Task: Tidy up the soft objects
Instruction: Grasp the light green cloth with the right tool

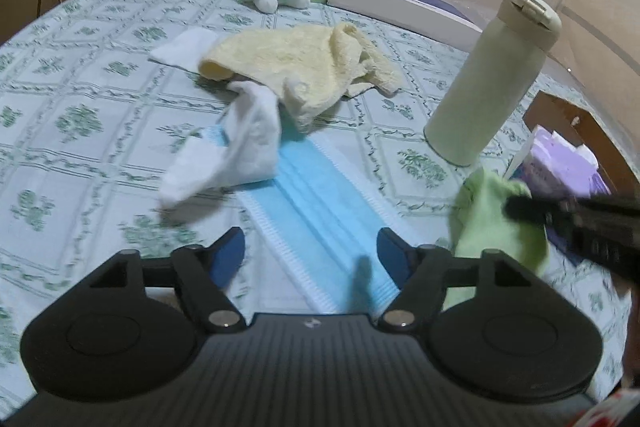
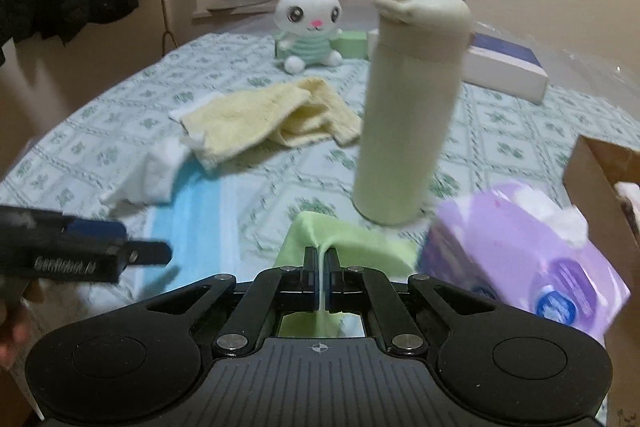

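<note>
My left gripper (image 1: pixel 310 239) hangs open just above a blue face mask (image 1: pixel 316 203) lying flat on the patterned tablecloth, with nothing between its fingers. A crumpled white cloth (image 1: pixel 240 147) lies on the mask's far end, against a pale yellow towel (image 1: pixel 296 67). My right gripper (image 2: pixel 321 255) is shut on a light green cloth (image 2: pixel 352 247), a fold of it pinched between the pads. That green cloth (image 1: pixel 492 227) shows at the right of the left wrist view, under the right gripper (image 1: pixel 516 207). A white bunny plush (image 2: pixel 308 23) sits at the far end.
A tall cream bottle (image 2: pixel 408 107) stands upright just beyond the green cloth. A purple tissue pack (image 2: pixel 520 251) and a brown cardboard box (image 2: pixel 600 167) are at the right. A white-and-purple box (image 2: pixel 508 67) and a green box (image 2: pixel 352 45) lie at the back.
</note>
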